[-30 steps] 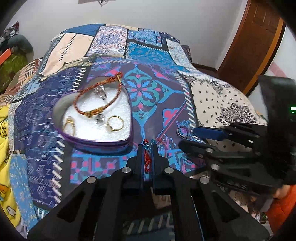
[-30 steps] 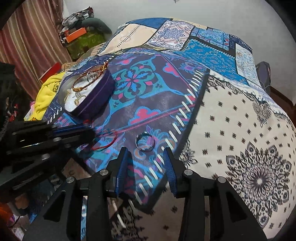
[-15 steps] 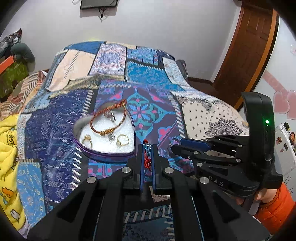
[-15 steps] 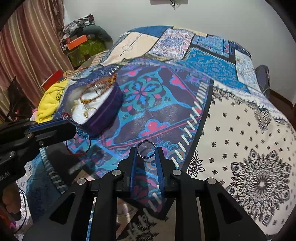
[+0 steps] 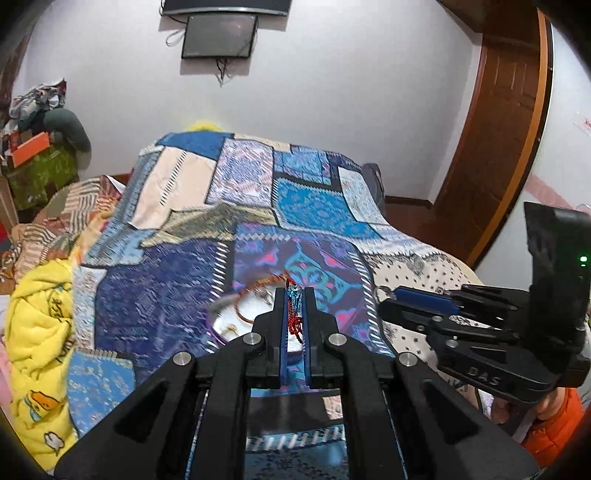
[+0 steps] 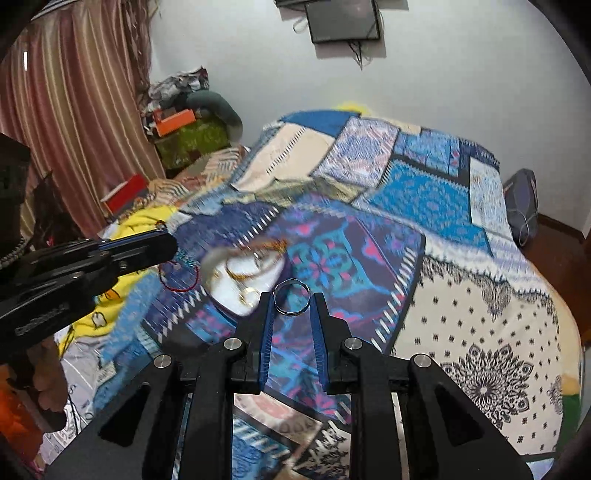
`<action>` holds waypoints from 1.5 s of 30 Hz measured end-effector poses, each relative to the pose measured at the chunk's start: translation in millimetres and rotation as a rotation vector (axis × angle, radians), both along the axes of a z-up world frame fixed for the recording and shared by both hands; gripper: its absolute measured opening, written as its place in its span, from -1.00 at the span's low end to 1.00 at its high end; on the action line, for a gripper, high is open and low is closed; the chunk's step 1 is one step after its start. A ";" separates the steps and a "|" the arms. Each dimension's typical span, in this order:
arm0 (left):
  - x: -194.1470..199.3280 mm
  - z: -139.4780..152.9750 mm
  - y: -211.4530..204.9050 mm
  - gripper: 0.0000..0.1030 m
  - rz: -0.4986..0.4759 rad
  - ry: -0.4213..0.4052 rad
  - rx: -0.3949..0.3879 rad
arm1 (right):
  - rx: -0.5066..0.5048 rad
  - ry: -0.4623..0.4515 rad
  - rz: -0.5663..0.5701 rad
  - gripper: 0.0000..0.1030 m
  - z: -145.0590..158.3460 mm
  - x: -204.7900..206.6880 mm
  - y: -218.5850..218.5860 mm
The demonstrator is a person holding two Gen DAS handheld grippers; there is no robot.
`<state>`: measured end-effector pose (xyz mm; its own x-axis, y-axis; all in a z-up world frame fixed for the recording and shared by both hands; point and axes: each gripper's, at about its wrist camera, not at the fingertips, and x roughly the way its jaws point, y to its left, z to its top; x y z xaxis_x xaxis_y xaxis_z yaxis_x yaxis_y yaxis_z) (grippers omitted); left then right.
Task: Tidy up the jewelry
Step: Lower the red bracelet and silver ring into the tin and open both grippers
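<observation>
My left gripper is shut on a red thread bracelet with a blue bead part, held above the bed. The bracelet's loop hangs from that gripper in the right wrist view. My right gripper is shut on a silver ring, held in the air. The heart-shaped purple box with a white lining lies on the patchwork bedspread just beyond both grippers and holds an orange beaded bracelet and small rings. The right gripper also shows at the right of the left wrist view.
The patchwork bedspread covers the bed. A yellow blanket lies at the left. A pile of clothes and boxes stands by the curtain. A wooden door is at the right, and a dark screen hangs on the wall.
Both grippers have risen and pulled back from the bed with their jewelry. The right gripper closed on the silver ring and lifted it off the bedspread.
</observation>
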<state>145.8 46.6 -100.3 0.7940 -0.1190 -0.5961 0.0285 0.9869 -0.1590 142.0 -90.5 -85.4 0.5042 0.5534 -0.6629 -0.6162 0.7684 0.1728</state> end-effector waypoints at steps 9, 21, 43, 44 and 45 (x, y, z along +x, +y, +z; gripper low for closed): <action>3.2 2.2 22.8 -0.91 0.034 -0.019 -0.003 | 0.048 0.001 0.035 -0.65 4.3 4.0 21.3; 20.1 -12.3 28.7 -0.90 0.012 -0.007 -0.002 | 0.005 0.037 0.075 -0.65 -19.7 16.6 49.6; 49.2 -66.0 39.4 -0.91 -0.030 0.125 -0.069 | -0.081 0.087 0.099 -0.64 -48.9 30.5 66.5; 48.7 -65.8 38.9 -0.91 -0.031 0.124 -0.065 | -0.084 0.085 0.100 -0.64 -48.7 29.8 67.0; 48.5 -65.0 38.4 -0.91 -0.032 0.123 -0.061 | -0.086 0.084 0.100 -0.64 -49.0 30.0 67.4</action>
